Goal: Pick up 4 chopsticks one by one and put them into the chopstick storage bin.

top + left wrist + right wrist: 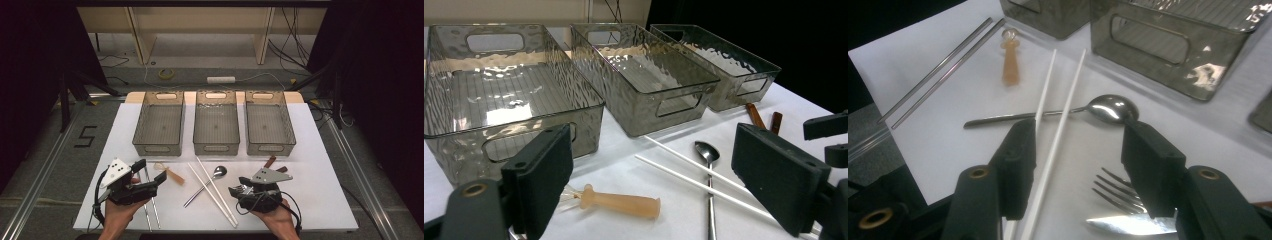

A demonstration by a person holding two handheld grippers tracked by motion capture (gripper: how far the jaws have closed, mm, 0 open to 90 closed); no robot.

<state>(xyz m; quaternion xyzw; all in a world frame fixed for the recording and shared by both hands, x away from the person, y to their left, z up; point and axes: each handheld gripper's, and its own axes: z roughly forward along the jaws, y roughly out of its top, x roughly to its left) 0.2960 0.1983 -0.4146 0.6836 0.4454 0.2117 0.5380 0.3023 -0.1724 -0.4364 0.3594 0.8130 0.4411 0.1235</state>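
Right gripper (239,190) hovers low over the white table (320,150) with its jaws partly apart and nothing gripped. A metal fork (1118,192) lies just beneath and between them, its tines pointing towards the white chopsticks (1058,120); one chopstick passes under a jaw. The right gripper view reveals a knife blade (1128,225) beside the fork, which the high view hides under the gripper. Farther off lie a spoon (1108,109) and three grey bins (216,125). Left gripper (150,175) rests at the table's near left, jaws wide and empty, the hand under it.
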